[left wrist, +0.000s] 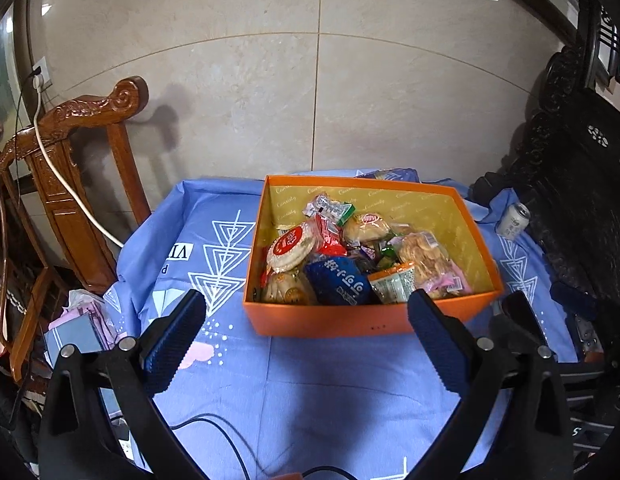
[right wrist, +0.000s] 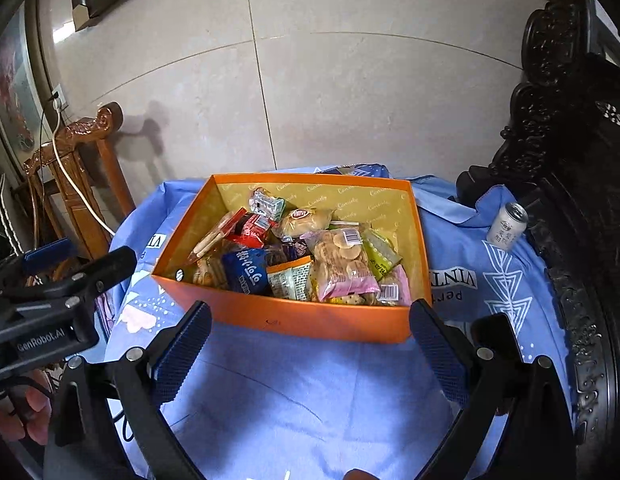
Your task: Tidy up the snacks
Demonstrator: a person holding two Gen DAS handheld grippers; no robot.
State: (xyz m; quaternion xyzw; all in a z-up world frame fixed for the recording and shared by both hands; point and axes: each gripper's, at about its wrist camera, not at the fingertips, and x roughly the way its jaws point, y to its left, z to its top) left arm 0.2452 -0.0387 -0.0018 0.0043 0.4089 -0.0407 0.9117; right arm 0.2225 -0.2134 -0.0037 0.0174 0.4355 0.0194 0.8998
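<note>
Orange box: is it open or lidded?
Open. The orange box has no lid, and its snack packets show from above.

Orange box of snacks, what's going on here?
A person holds a claw in each hand over a blue-clothed table. The left claw and the right claw are open and empty, short of the orange box. The box is heaped with snack packets; a white can stands apart on the right. Nothing is gripped.
</note>
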